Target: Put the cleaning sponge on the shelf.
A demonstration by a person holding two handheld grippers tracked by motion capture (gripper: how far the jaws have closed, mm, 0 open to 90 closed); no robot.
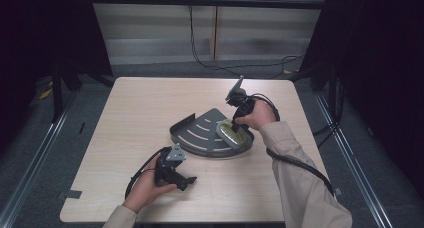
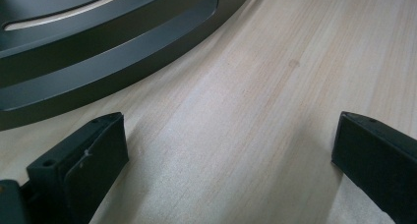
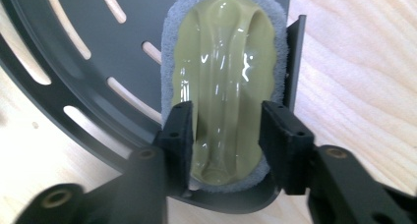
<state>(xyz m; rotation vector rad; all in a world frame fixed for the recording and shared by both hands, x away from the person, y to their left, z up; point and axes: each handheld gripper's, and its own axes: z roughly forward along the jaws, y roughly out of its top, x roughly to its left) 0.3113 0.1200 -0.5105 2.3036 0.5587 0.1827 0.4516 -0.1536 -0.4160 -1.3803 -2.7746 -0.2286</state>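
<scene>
Pale wood table [image 1: 145,108] amid dark curtains [image 1: 385,63], grey floor [image 1: 30,148].

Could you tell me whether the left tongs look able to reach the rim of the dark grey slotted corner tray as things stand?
Probably yes: the left tongs are open over bare wooden table, and the dark grey slotted corner tray lies just ahead with nothing between them.
</scene>
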